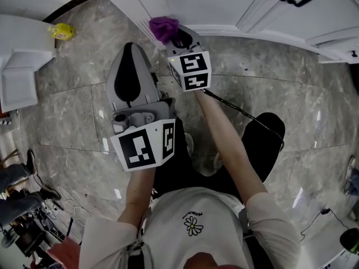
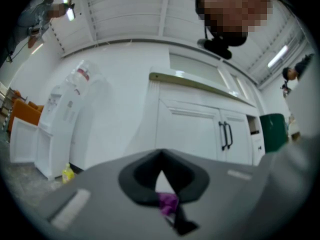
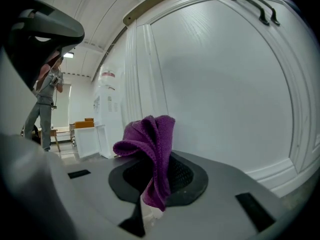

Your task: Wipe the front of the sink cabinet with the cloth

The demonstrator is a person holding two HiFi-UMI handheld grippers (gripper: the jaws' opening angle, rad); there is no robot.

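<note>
Cloth of purple knit [image 3: 150,144] is bunching upward from the right gripper [image 3: 152,171], whose jaws are clamping its lower folds. It is hanging just beside the white panelled sink cabinet front [image 3: 225,94], low down near the grey marble floor [image 1: 84,105]; whether it is touching the door I cannot tell. The left gripper [image 1: 130,52] is hovering further from the cabinet, its jaws pressing together on nothing. A small yellow bottle [image 1: 61,32] is sitting on the floor, well apart to the left.
</note>
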